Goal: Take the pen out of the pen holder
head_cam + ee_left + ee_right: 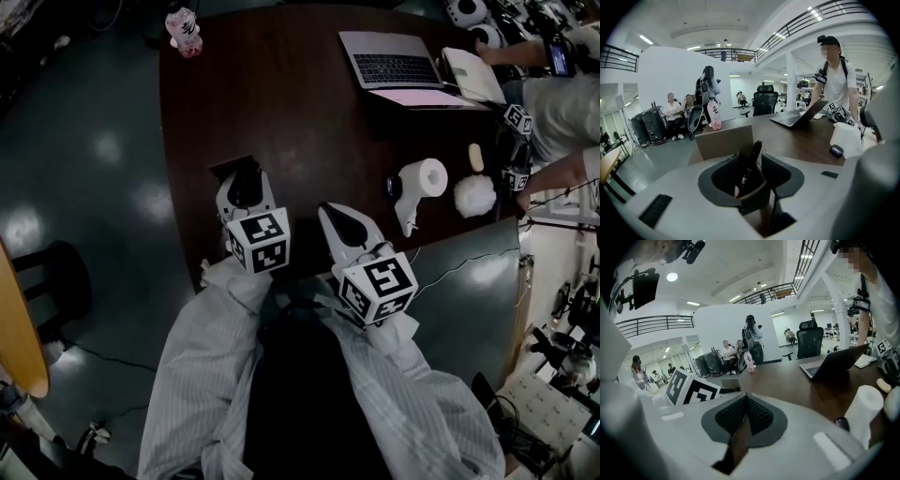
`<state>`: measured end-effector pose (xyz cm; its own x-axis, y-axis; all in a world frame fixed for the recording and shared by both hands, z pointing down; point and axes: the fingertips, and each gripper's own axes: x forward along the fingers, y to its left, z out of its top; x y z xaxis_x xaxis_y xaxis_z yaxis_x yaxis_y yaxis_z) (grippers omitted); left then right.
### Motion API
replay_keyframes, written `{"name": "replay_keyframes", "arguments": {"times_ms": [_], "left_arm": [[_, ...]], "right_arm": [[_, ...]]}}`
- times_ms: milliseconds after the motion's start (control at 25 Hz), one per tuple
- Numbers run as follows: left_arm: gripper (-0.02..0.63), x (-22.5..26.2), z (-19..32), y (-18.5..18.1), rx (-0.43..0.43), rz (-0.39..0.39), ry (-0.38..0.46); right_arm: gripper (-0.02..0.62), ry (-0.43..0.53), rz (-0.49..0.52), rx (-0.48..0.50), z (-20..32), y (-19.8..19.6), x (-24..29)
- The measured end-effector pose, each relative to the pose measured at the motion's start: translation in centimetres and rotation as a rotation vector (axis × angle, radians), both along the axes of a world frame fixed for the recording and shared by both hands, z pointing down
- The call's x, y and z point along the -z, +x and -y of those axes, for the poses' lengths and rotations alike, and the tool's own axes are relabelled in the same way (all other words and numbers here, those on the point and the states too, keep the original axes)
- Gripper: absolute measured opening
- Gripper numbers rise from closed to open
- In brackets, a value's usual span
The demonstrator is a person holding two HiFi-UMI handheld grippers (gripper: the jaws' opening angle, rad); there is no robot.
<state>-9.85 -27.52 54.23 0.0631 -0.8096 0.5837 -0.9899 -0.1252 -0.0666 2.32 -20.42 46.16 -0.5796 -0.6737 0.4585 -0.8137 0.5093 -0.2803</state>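
Well, the dark table [309, 122] lies under both grippers, which hang over its near edge. The left gripper [246, 190] has its jaws spread wide, and the brown pen holder [753, 191] stands between the pads. I cannot tell whether either pad touches its wall, but they do not look to be pressing. The holder looks like a light, stiff cup that would likely tip or slide if the pen dragged on its rim, so bracing it seems wise. The right gripper [330, 214], just beside the left one on its right, has its jaws together with nothing in them. The black pen [751, 161] stands in the holder, directly between the left gripper's pads, and its top end leans to the right and rises above the rim. It looks thin, rigid, light and smooth, apt to slip or swivel in a loose pinch. The best hold would be on the upper barrel, clear of the rim, drawing it out along its own lean
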Motion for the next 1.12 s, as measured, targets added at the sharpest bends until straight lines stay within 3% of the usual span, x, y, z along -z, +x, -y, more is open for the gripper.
{"name": "replay_keyframes", "arguments": {"times_ms": [200,640,1120], "left_arm": [[0.067,0.1,0.0,0.6,-0.021,-0.008,0.005],[0.048,1.6,-1.1,-0.2,-0.045,-0.036,0.035],[0.048,11.9,-4.8,-4.4,-0.088,-0.154,0.22]], "right_arm": [[0.002,-0.001,0.003,-0.002,0.1,0.4,0.1],[0.002,0.018,0.011,0.035,0.1,-0.9,0.5],[0.002,0.093,0.049,0.169,0.3,-6.2,3.2]]}}
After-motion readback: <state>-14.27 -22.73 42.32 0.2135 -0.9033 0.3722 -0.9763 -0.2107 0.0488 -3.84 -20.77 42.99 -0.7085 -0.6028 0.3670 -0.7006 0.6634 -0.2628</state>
